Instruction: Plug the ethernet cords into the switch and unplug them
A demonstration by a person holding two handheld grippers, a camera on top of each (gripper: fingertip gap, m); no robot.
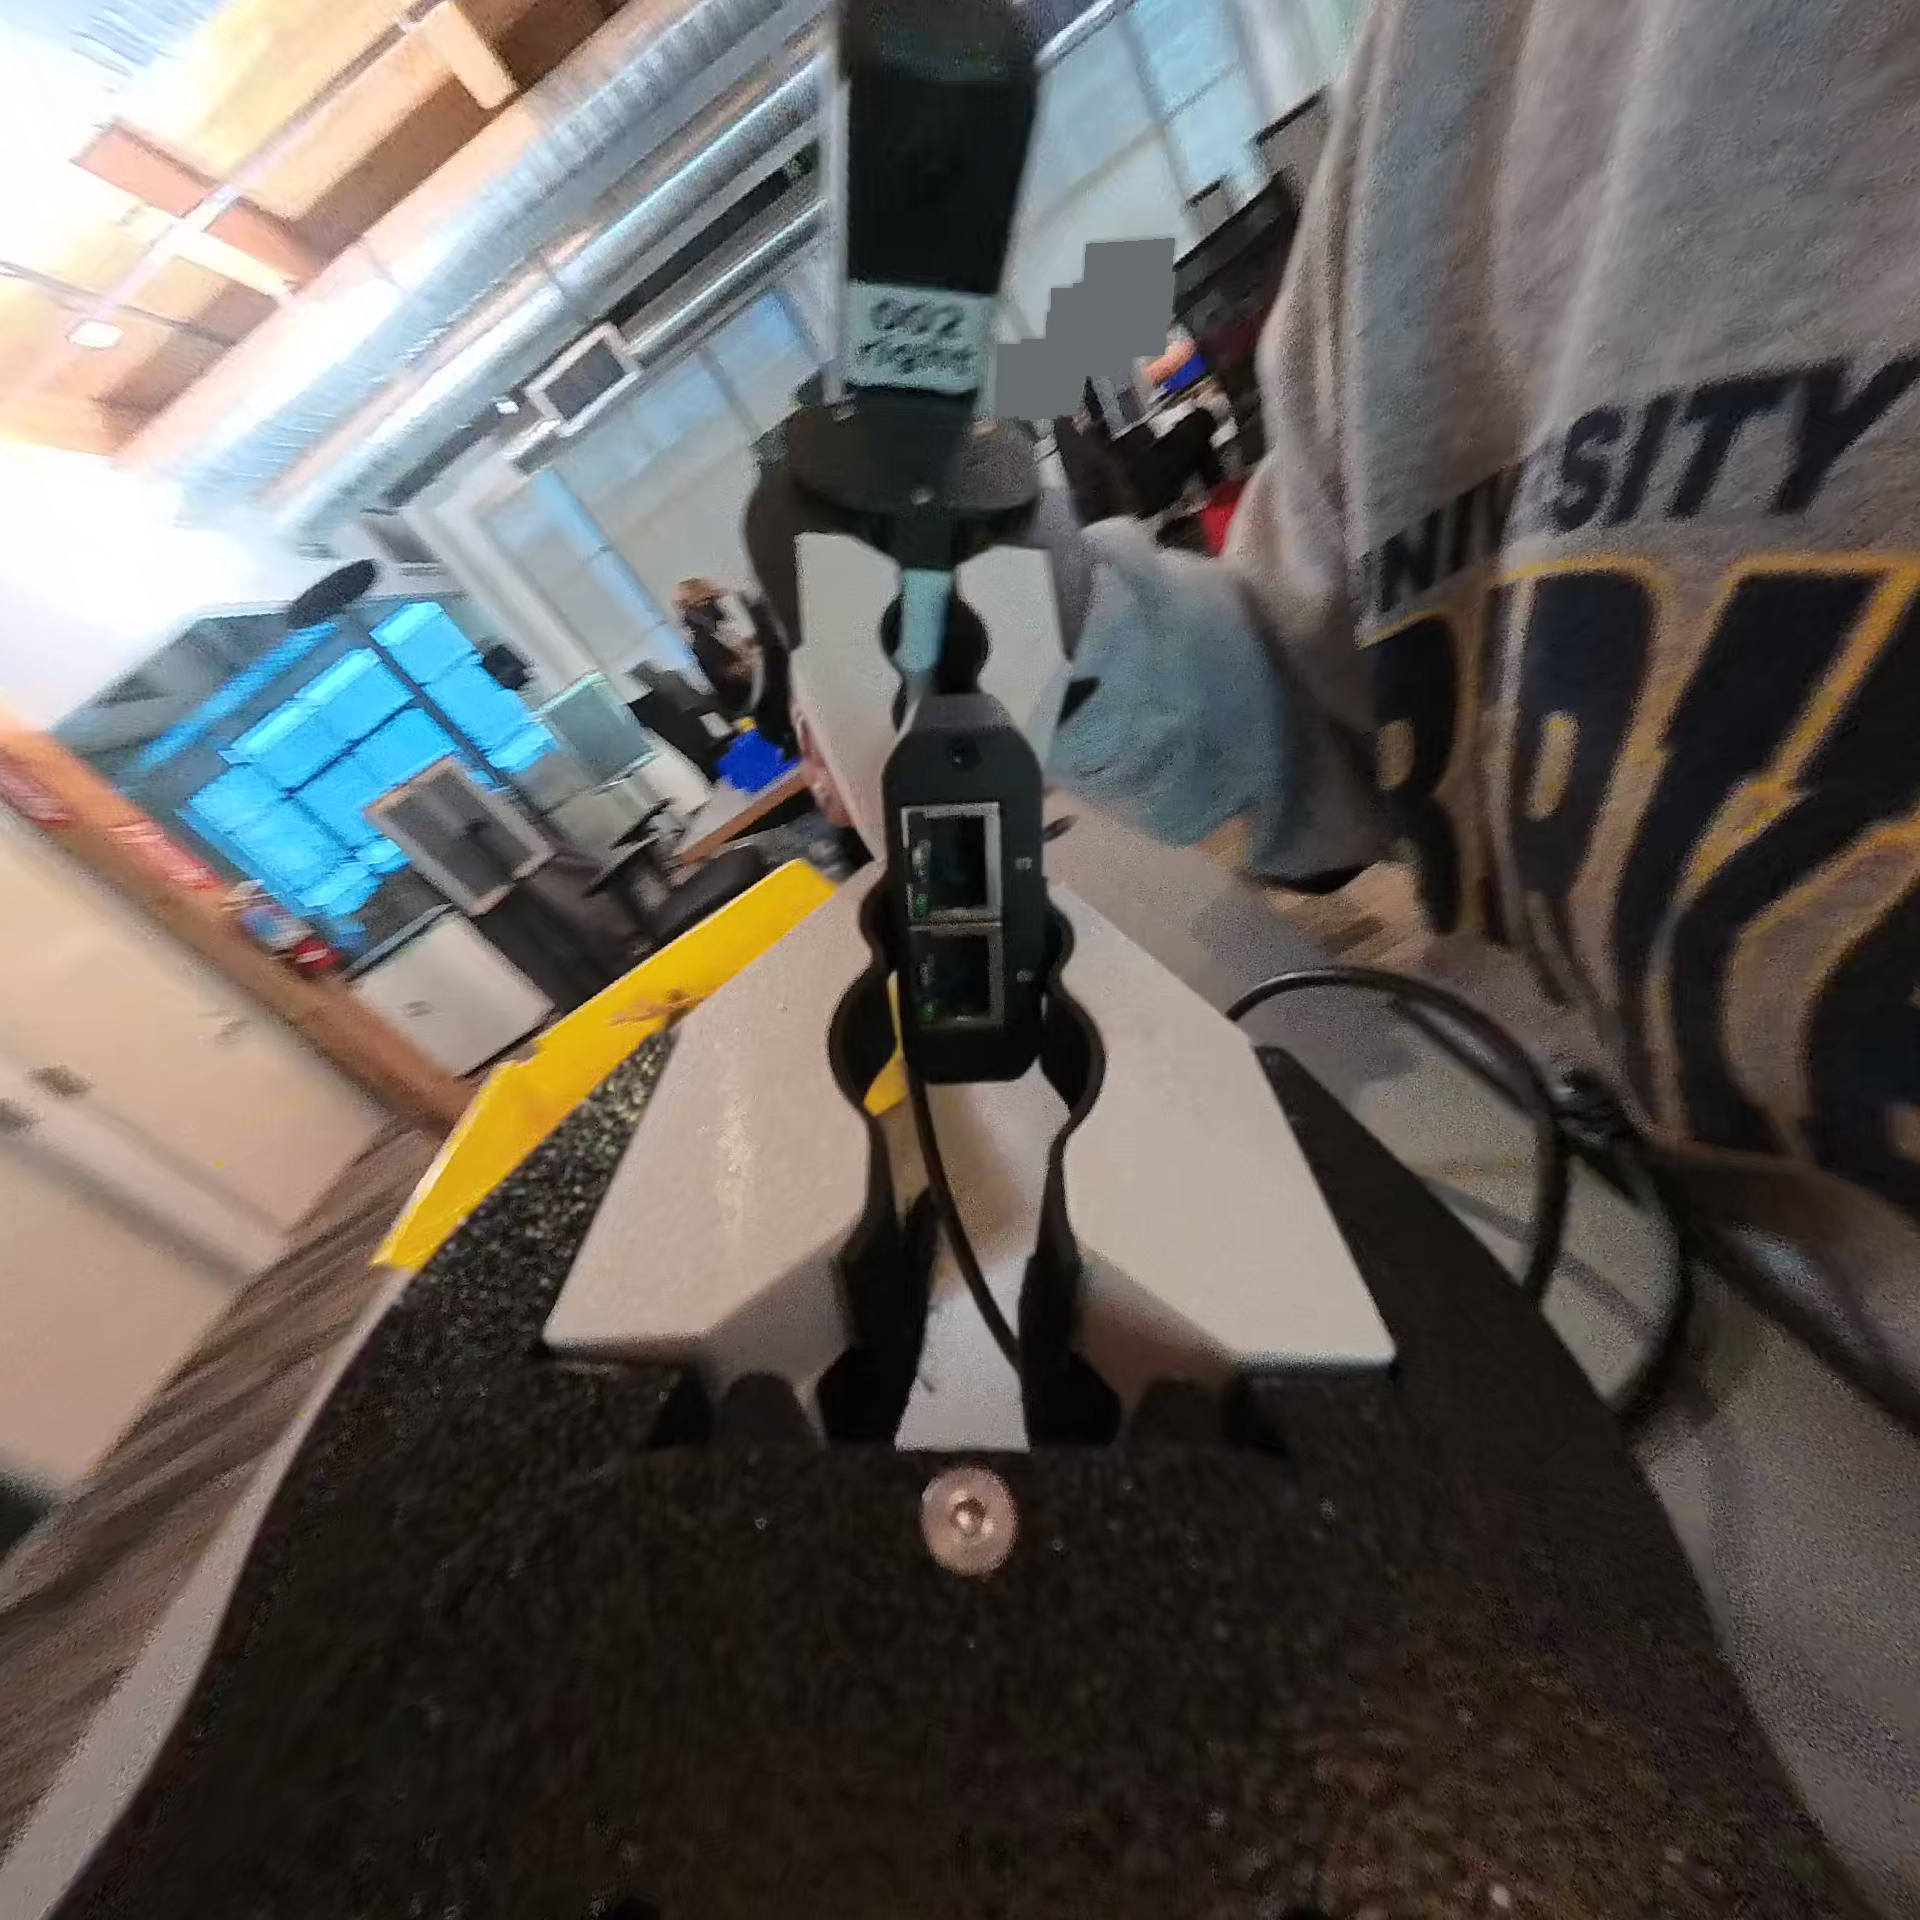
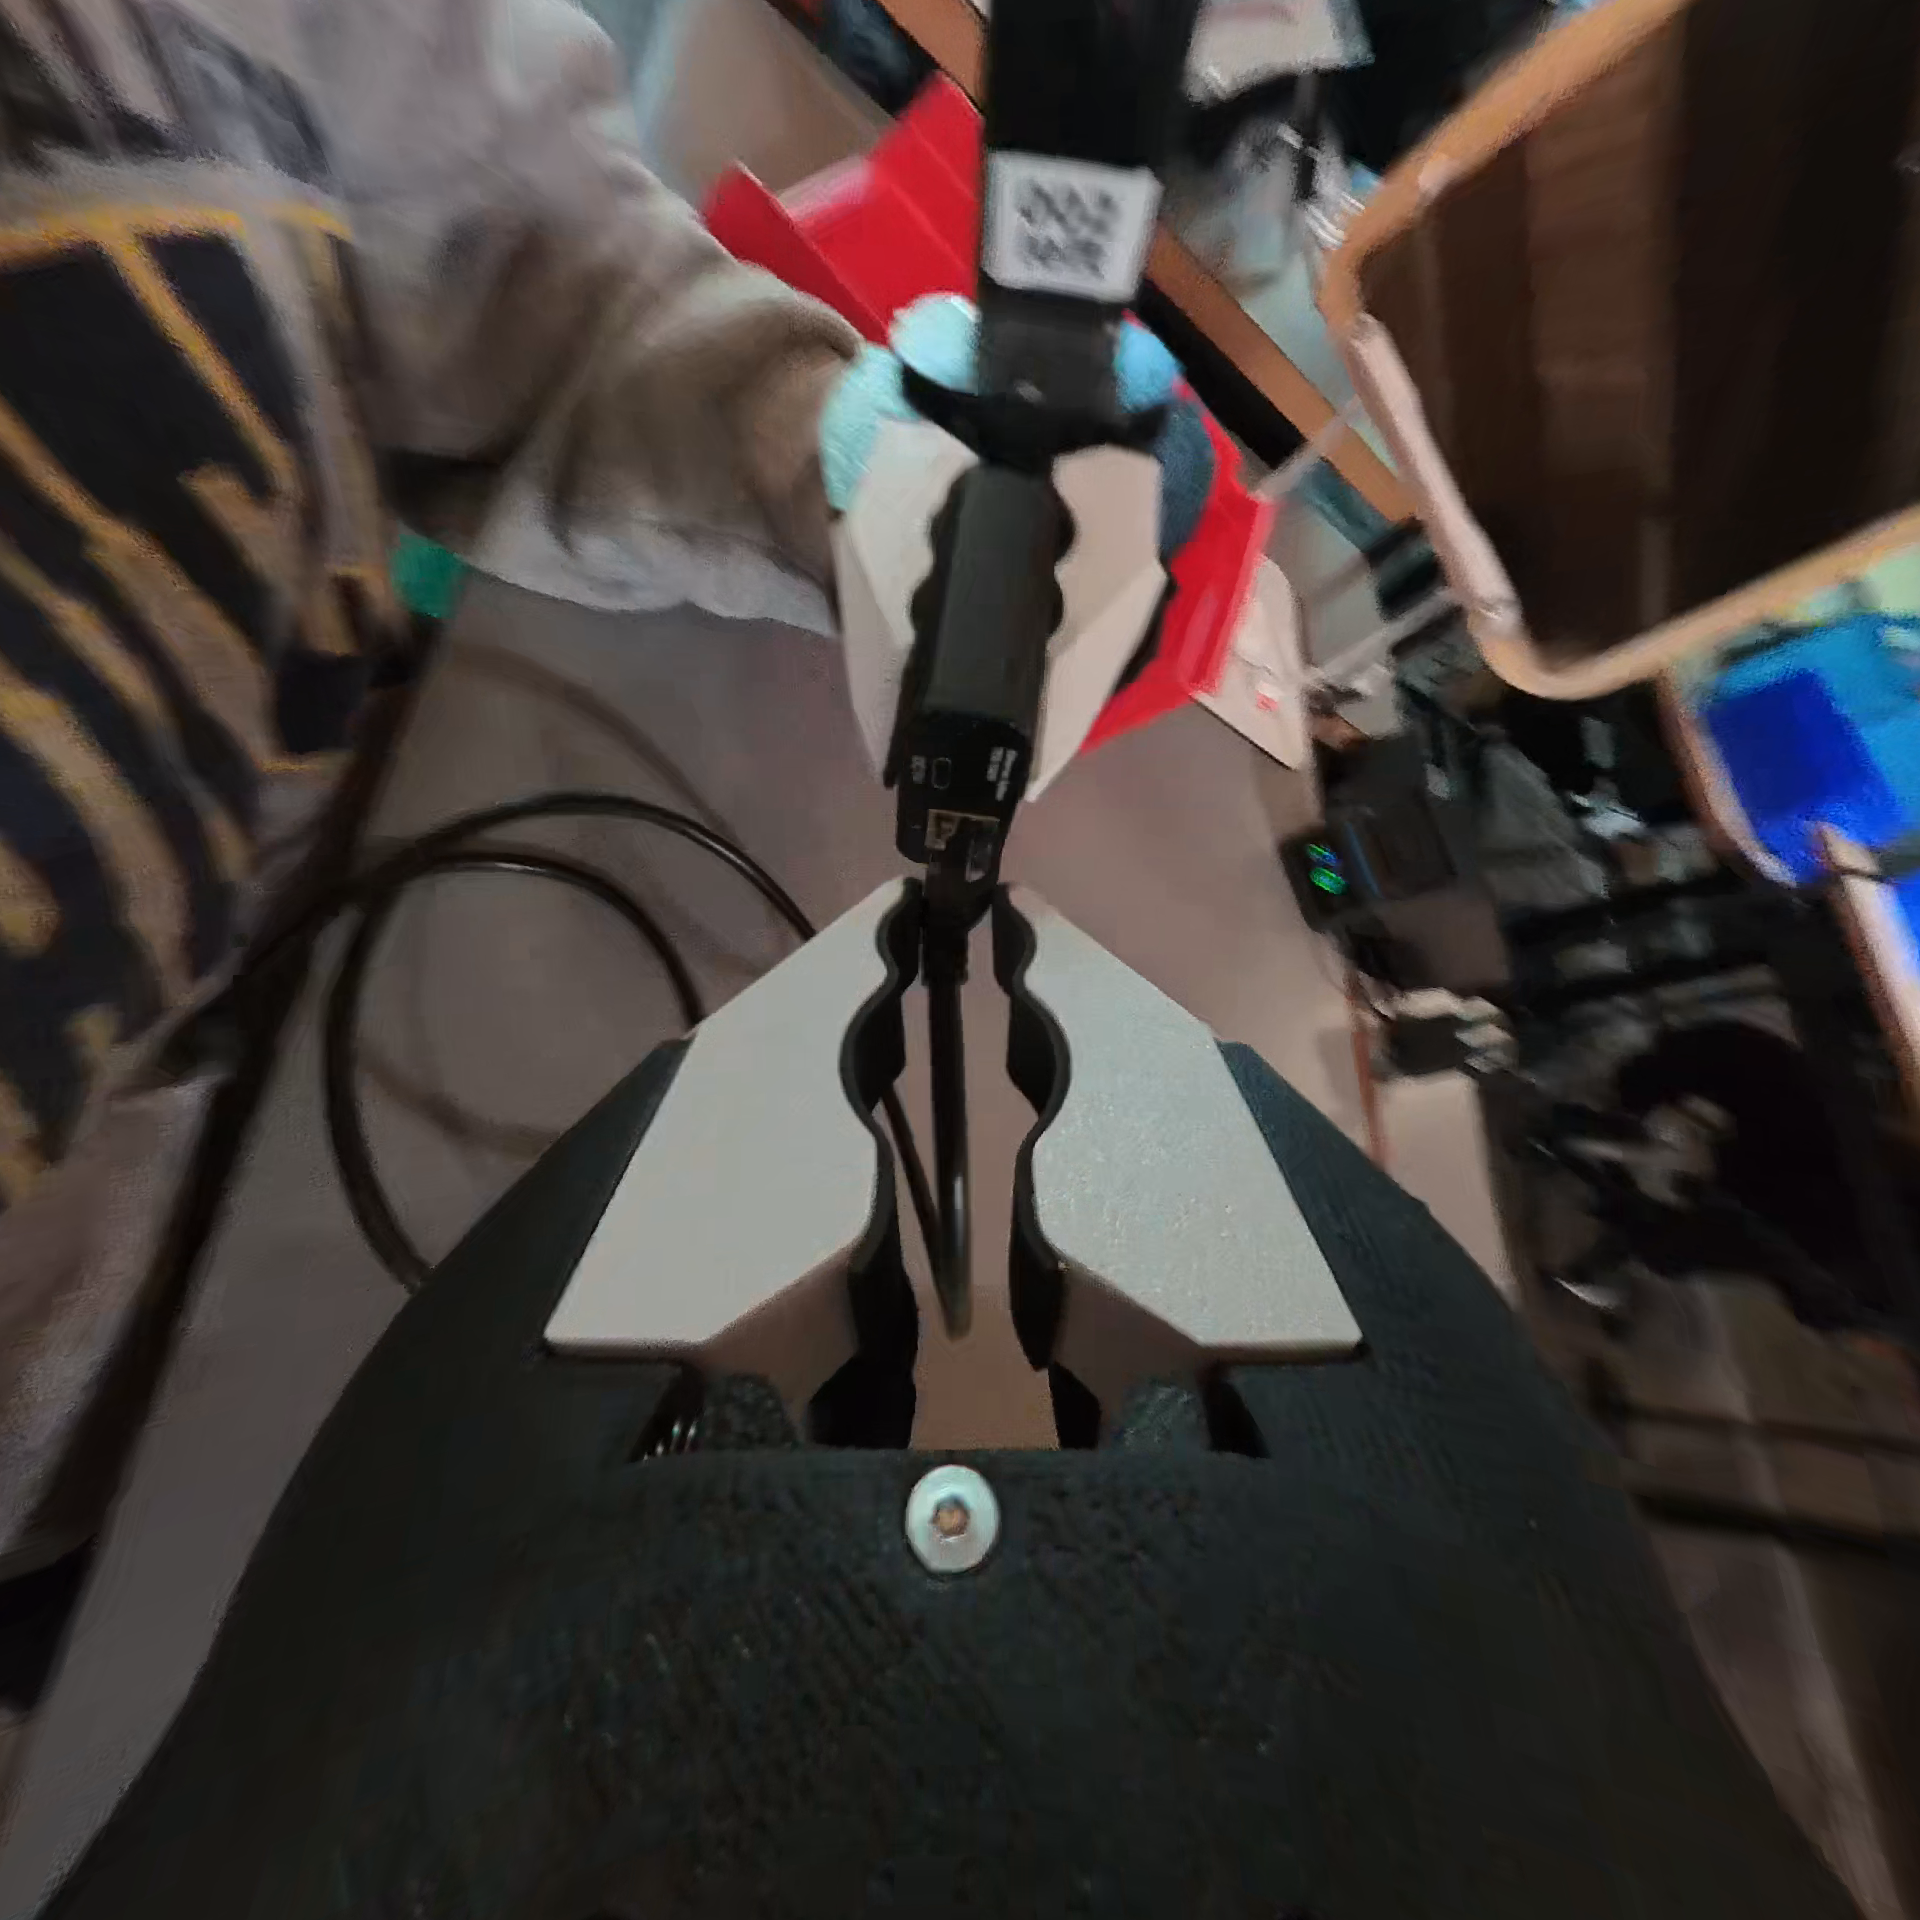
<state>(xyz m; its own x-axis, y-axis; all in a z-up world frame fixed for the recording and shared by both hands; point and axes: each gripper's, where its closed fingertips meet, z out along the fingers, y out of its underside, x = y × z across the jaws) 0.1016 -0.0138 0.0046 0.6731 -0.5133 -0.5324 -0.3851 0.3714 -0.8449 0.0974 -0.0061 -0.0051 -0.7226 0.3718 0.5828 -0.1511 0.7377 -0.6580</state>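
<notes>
The left gripper [image 1: 966, 997] is clamping the switch [image 1: 961, 899] ports-outward while the right gripper [image 2: 951, 914] is pinching the ethernet cord [image 2: 948, 1060], aligning its plug.

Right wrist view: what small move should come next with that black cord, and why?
Probably ease the right gripper straight forward: its fingers pinch the black cord at its plug, right at a port of the switch that the left gripper holds. Full seating is not visible.
</notes>
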